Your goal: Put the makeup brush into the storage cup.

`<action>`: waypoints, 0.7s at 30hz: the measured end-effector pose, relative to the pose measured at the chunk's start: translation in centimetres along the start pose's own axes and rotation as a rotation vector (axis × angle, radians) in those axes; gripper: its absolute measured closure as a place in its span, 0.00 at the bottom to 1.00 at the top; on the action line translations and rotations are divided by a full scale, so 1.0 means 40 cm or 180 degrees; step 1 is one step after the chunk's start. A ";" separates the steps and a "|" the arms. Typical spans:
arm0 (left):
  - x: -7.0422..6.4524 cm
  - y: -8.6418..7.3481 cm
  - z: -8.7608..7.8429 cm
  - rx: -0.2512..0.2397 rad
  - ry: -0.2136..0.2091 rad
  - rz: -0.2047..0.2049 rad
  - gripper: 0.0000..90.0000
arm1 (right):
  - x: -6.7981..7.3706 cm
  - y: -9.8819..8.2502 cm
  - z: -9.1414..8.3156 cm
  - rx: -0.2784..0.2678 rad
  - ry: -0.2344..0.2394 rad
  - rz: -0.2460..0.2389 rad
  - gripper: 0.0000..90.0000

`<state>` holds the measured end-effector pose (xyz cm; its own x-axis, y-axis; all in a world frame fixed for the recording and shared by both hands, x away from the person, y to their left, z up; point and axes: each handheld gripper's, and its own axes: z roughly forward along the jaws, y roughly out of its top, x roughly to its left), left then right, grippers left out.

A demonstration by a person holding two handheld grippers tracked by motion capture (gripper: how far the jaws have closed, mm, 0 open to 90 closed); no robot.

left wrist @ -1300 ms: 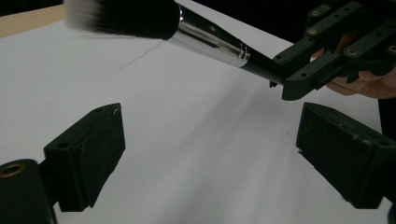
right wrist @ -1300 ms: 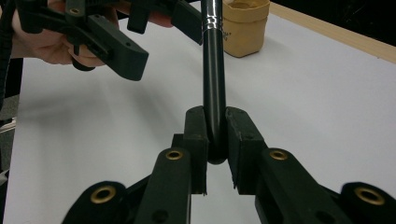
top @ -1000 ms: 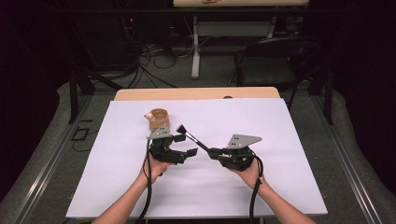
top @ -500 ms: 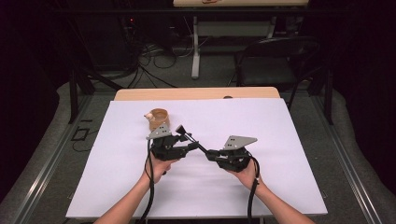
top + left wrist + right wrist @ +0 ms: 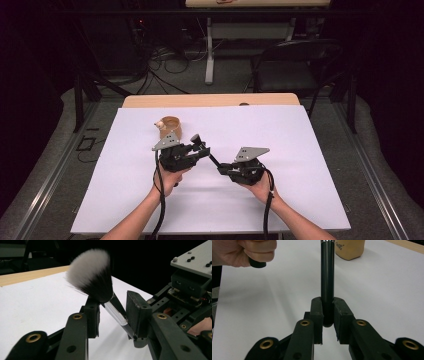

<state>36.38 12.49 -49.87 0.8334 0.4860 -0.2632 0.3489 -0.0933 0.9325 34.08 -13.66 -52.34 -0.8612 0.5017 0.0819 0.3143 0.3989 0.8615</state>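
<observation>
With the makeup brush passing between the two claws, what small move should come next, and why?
Probably finish closing the left claw on the makeup brush. Its jaws have just been closing, but a gap shows beside the silver ferrule. The right claw is clamped on the handle end, so it should hold until then.

Black gripper (image 5: 197, 150), grey plates, brass rivets.

left tongs (image 5: 199, 146): jaws just closing | right tongs (image 5: 220, 167): clamped, aimed at left

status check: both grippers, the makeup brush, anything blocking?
Right gripper shut on brush handle. Left gripper jaws just closing around ferrule, gap on one side. Tan jar behind, clear.
</observation>
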 end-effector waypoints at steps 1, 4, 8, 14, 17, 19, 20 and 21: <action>-0.002 0.001 0.001 -0.0012 -0.0010 -0.0006 0.73 | 0.001 0.001 0.001 0.0034 -0.0007 0.0003 0.88; -0.007 0.003 0.003 -0.0016 -0.0043 -0.0007 0.75 | 0.002 0.000 0.007 0.0026 0.0000 0.0007 0.88; -0.018 0.009 0.009 0.0072 -0.0083 0.0012 0.80 | 0.000 0.000 0.010 0.0088 0.0020 0.0021 0.86; -0.033 0.017 0.013 0.0141 -0.0109 0.0103 0.86 | -0.010 0.000 0.008 0.0127 -0.0017 0.0090 0.70; -0.033 0.020 0.010 0.0157 -0.0087 0.0146 0.86 | -0.016 0.003 -0.001 0.0164 -0.0048 0.0119 0.60; -0.033 0.022 0.008 0.0164 -0.0076 0.0184 0.86 | -0.021 0.003 -0.008 0.0124 -0.0065 0.0125 0.55; -0.033 0.024 0.006 0.0178 -0.0060 0.0219 0.86 | -0.022 0.004 -0.010 0.0111 -0.0089 0.0124 0.52; -0.033 0.025 0.005 0.0179 -0.0064 0.0234 0.86 | -0.023 0.006 -0.015 0.0111 -0.0110 0.0124 0.46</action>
<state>35.73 11.60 -48.64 0.8658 0.4587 -0.2001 0.3097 -0.1770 0.9342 34.71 -14.49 -51.90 -0.8340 0.5432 0.0971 0.3614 0.4048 0.8399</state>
